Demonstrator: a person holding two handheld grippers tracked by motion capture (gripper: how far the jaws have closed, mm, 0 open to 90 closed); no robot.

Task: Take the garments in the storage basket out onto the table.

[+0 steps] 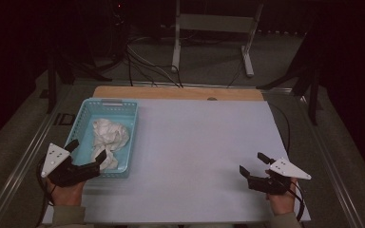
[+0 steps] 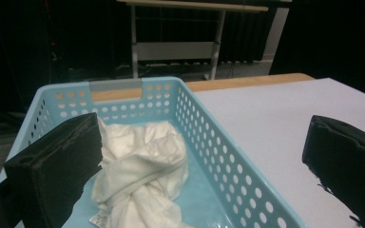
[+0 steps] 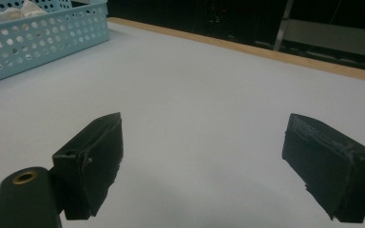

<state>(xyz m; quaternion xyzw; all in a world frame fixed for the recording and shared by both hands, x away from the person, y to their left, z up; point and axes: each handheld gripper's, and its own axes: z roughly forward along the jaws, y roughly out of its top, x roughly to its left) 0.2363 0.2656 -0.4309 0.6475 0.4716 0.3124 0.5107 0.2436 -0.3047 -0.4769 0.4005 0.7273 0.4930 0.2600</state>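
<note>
A light blue perforated basket (image 1: 86,113) stands at the left of the table and holds a crumpled white cloth (image 1: 108,136). My left gripper (image 1: 87,148) hovers open at the basket's near end, one jaw over the basket and the other near its right wall. In the left gripper view the cloth (image 2: 142,175) lies bunched on the basket (image 2: 228,161) floor between the spread jaws of my left gripper (image 2: 209,156). My right gripper (image 1: 253,164) is open over bare table at the near right. In the right gripper view my right gripper (image 3: 209,161) has nothing between its jaws.
The table (image 1: 204,147) is covered by a pale grey sheet, with a wooden strip (image 1: 180,92) along its far edge. Beyond it a white metal frame (image 1: 214,28) and cables (image 1: 147,66) lie on the dark floor. The basket (image 3: 38,38) shows far left in the right gripper view.
</note>
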